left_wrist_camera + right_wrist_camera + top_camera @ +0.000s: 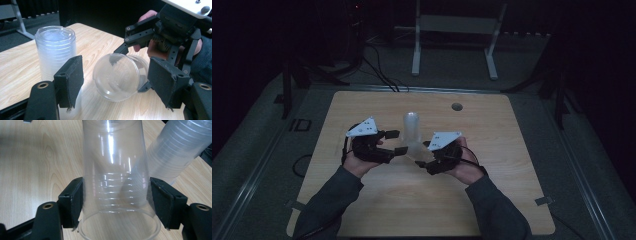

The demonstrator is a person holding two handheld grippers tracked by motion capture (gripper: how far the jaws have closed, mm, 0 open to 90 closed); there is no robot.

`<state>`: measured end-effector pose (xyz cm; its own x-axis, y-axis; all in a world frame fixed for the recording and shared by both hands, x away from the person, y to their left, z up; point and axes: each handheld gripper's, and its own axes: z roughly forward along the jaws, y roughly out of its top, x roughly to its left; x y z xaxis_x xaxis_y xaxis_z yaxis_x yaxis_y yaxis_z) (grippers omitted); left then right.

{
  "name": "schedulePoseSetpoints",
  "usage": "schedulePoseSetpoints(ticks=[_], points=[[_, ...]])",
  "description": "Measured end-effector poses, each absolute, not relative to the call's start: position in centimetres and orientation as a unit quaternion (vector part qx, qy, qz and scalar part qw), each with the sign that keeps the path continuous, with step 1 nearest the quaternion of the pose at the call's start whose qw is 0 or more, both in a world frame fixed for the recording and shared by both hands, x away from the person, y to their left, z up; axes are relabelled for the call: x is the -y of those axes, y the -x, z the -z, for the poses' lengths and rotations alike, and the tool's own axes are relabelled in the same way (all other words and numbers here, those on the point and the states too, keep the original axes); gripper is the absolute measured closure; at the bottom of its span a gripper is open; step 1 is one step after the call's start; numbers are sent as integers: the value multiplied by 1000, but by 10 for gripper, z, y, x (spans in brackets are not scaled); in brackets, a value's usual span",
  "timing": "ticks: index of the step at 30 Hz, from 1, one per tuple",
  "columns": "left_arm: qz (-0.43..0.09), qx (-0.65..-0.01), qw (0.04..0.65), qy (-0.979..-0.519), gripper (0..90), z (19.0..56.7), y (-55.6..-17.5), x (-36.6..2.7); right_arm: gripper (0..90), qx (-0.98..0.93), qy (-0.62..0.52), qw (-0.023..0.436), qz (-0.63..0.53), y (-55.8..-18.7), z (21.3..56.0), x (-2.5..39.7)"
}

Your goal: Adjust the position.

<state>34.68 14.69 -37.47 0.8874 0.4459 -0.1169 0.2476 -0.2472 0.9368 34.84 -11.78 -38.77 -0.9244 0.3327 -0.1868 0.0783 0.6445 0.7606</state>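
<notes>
**Careful: thin cup in a hard pinch, stack close by**

Right now the single clear cup sits between the jaws of your right gripper, clamped across its ribbed band near the open rim, which faces that gripper's camera. In the high view it is just off the table's centre, held tilted beside the foot of the stack of cups.

- Crush risk: the wall is thin plastic; more squeeze could buckle it or pop it out of the pinch.
- Slip risk: pads bear on a smooth, tapered surface, so a quick swing might let it slide.
- Stack risk: the upside-down stack stands tall and light, just beside both grippers. Your left gripper is released, jaws spread, one pad close against the stack's side; a nudge there could topple it across the table.
</notes>
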Motion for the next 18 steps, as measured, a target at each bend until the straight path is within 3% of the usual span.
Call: schedulePoseSetpoints(ticks=[18], points=[[-98, -196, 535, -816, 296, 375, -344, -144, 320, -913, -84, 164, -364, -347, 378, 114]])
